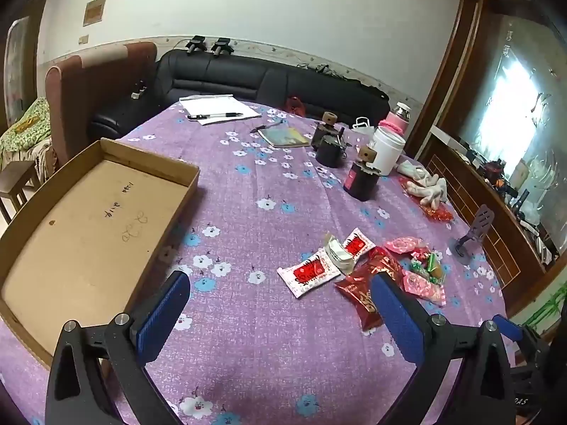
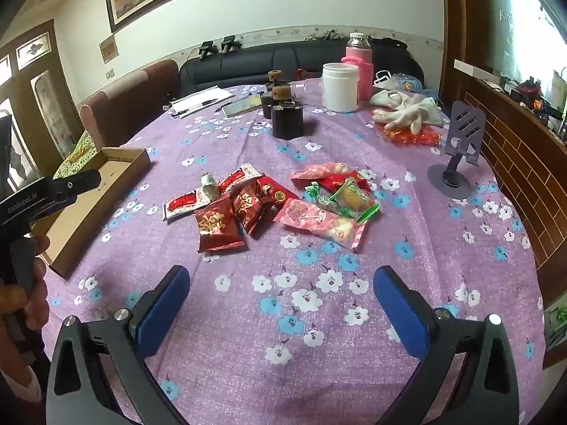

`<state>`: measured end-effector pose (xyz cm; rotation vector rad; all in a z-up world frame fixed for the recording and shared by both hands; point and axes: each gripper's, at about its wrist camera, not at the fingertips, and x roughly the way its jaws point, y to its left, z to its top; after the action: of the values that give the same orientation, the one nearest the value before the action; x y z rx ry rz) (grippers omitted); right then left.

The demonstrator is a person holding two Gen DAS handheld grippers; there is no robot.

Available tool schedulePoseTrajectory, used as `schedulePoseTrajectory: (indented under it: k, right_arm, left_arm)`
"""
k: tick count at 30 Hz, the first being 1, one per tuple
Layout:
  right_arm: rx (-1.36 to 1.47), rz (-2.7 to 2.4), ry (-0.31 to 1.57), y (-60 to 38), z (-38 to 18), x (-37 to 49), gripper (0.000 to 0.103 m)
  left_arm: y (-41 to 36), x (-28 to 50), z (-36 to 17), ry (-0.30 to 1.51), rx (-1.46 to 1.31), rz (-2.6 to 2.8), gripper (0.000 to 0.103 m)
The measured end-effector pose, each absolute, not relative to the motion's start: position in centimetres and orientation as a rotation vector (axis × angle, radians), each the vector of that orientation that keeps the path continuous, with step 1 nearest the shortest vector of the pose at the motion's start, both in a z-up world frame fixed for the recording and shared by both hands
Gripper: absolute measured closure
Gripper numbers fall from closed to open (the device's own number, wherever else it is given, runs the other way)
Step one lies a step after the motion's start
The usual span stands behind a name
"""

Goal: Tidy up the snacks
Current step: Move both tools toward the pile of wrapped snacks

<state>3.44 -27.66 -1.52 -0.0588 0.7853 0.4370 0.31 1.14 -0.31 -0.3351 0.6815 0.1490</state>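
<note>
Left claw (image 1: pixel 280 304) is held wide open, nothing gripped; cardboard tray (image 1: pixel 88 219) lies ahead-left on worktop (image 1: pixel 248 184). Right claw (image 2: pixel 281 295) likewise spread, empty. Snack packets (image 2: pixel 269 205) are piled directly ahead, apart from tray.

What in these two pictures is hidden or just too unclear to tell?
- Dark red packet, left wrist view: its near end is hidden behind the left tool's finger.
- Handwriting in the cardboard tray, left wrist view: too small and warped to read.
- Snack under the white gloves, right wrist view: mostly covered.
- Left hand, right wrist view: cut off by the edge.
</note>
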Motion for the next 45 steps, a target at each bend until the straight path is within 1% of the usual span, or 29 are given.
schedulePoseTrajectory:
  k: [35, 45]
  right_arm:
    - [-0.061, 0.415, 0.775, -28.3, -1.4, 3.1, 0.0]
    - [-0.077, 0.39, 0.775, -29.8, -2.4, 3.5, 0.0]
  left_arm:
    - [2.2, 0.2, -0.6, 0.685, -0.35, 0.187, 0.001]
    - [-1.1, 1.9, -2.4, 0.74, -0.281, 0.116, 0.001]
